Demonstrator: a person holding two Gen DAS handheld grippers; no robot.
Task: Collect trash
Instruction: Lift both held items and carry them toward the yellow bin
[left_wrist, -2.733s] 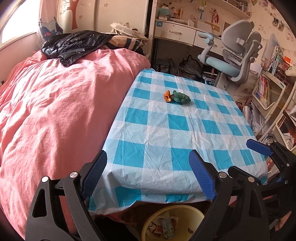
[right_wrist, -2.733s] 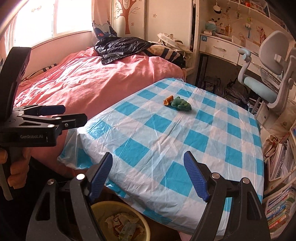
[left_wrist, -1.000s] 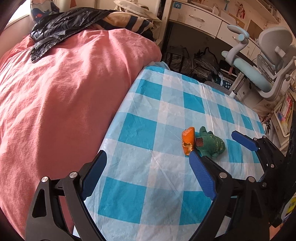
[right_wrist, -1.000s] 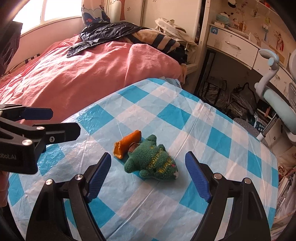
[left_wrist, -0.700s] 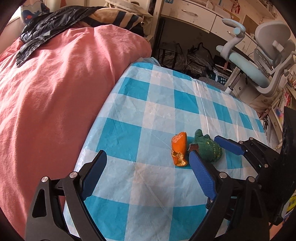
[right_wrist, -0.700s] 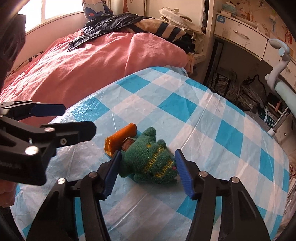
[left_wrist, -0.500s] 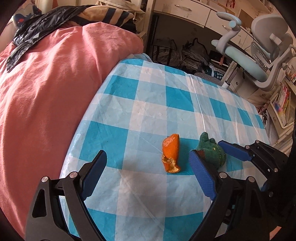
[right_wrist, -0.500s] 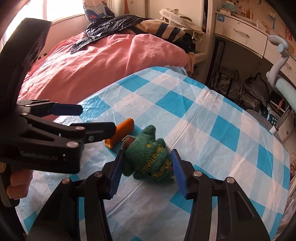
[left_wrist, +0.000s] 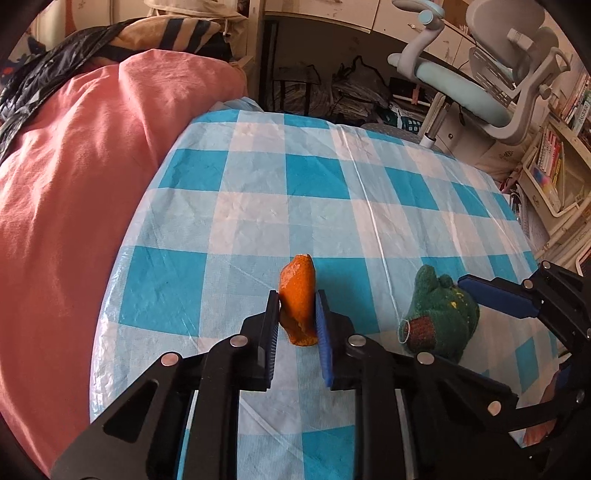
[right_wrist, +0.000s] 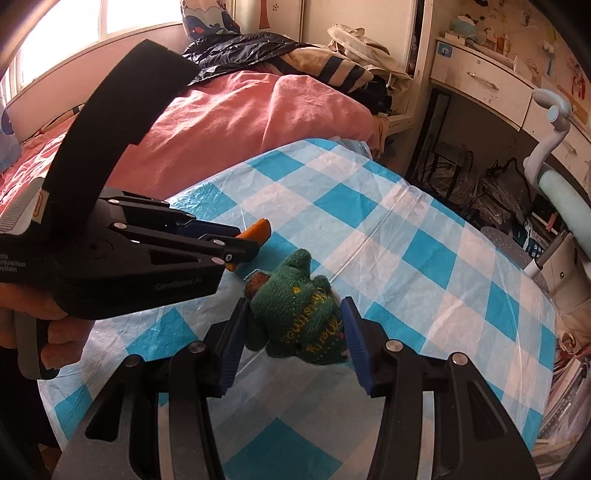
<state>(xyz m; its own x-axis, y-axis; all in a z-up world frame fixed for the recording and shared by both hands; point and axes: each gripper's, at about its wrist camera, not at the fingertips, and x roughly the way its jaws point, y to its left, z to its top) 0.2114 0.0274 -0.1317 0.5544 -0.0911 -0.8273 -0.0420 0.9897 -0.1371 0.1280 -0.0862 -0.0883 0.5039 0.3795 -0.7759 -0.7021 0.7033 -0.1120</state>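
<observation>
An orange peel lies on the blue-and-white checked tablecloth. My left gripper is shut on the peel, its blue pads pressing both sides. In the right wrist view the peel sticks out past the left gripper. A green knitted toy lies beside it. My right gripper is shut on the toy, a pad on each flank. In the left wrist view the toy sits right of the peel, with one blue pad of the right gripper behind it.
A bed with a pink duvet adjoins the table's left edge, with a black jacket on it. A grey and teal office chair and a desk stand beyond the table. Bookshelves stand at the right.
Both grippers moved in over the table from its near edge. The right gripper closed on the green toy, then the left gripper closed on the orange peel.
</observation>
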